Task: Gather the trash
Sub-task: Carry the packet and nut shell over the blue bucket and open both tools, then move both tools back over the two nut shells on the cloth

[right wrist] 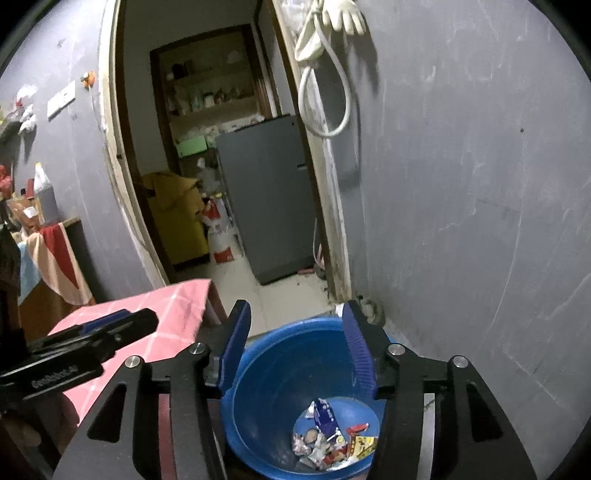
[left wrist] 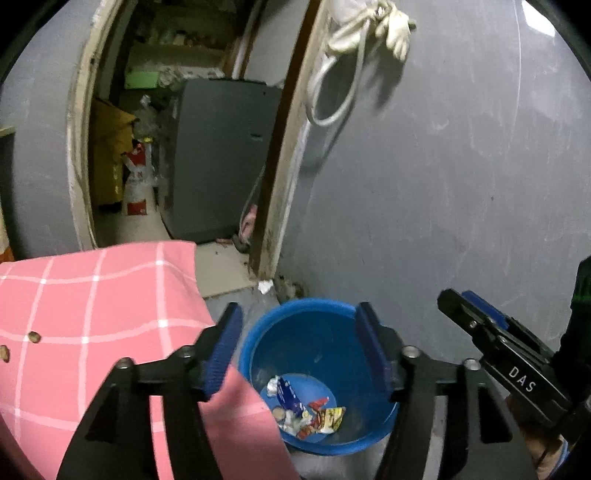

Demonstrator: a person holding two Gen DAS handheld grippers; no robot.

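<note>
Both grippers hang over the blue bucket (left wrist: pixel 317 373) right now, and both are empty. The left gripper (left wrist: pixel 300 354) has its jaws spread apart, blue pads facing each other with nothing between them, only the open mouth of the bucket showing through the gap. Same story for the right gripper (right wrist: pixel 295 350): jaws standing wide, nothing pinched, the bucket's inside visible between the pads.

Down at the bottom of the bucket sits the trash (left wrist: pixel 306 410), a small heap of crumpled wrappers in blue, red, yellow and silver. It lies loose on the bucket floor, well below both sets of fingertips and touching neither.

The bucket stands on the floor in the corner, close against the grey wall (left wrist: pixel 443 184) and just beside the foot of the door frame (left wrist: pixel 280 184). To its left is the surface with the pink checked cloth (left wrist: pixel 92 314); the cloth's edge drapes down right next to the bucket rim, and a couple of small brown bits (left wrist: pixel 34 336) lie on it near the left edge of the left wrist view.

From the left wrist view the right gripper comes in from the right edge; from the right wrist view the left one reaches in from the left, over the pink cloth.

Through the doorway stands a grey fridge (right wrist: pixel 269 195). A white cord (right wrist: pixel 325 92) and a pale glove (right wrist: pixel 345 14) hang high on the wall.
</note>
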